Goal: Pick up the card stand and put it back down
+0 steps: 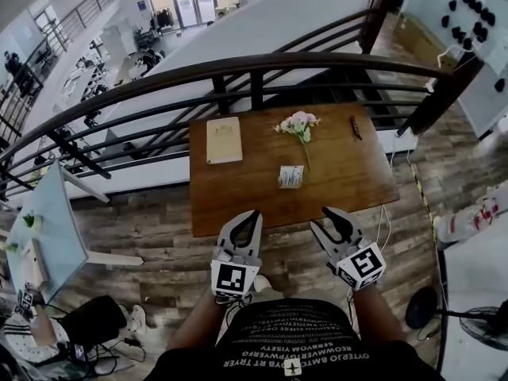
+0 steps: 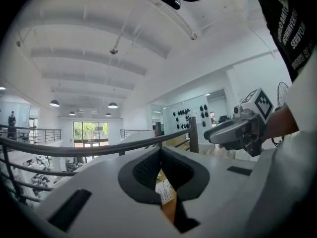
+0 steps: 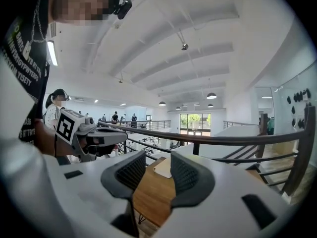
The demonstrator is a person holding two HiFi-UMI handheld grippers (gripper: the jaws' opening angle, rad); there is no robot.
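Observation:
The card stand [image 1: 291, 176] is a small white printed card standing near the middle of the brown wooden table [image 1: 238, 197]. In the left gripper view a sliver of the card stand [image 2: 165, 191] shows below the closed pads. Both grippers hover off the table's near edge, short of the stand. My left gripper [image 1: 252, 214] [image 2: 159, 152] is shut, tips together, with nothing in it. My right gripper [image 1: 336, 215] [image 3: 152, 170] is open and empty, and the table [image 3: 153, 197] shows through its gap. Each gripper appears in the other's view: the left gripper [image 3: 94, 135], the right gripper [image 2: 237, 130].
A beige pad [image 1: 224, 140] [image 3: 163, 167] lies at the table's far left. A small bunch of pink flowers [image 1: 298, 125] and a dark thin object [image 1: 355, 127] lie at the far side. A dark railing [image 1: 254, 74] runs behind the table. A fan [image 1: 484, 324] stands at right.

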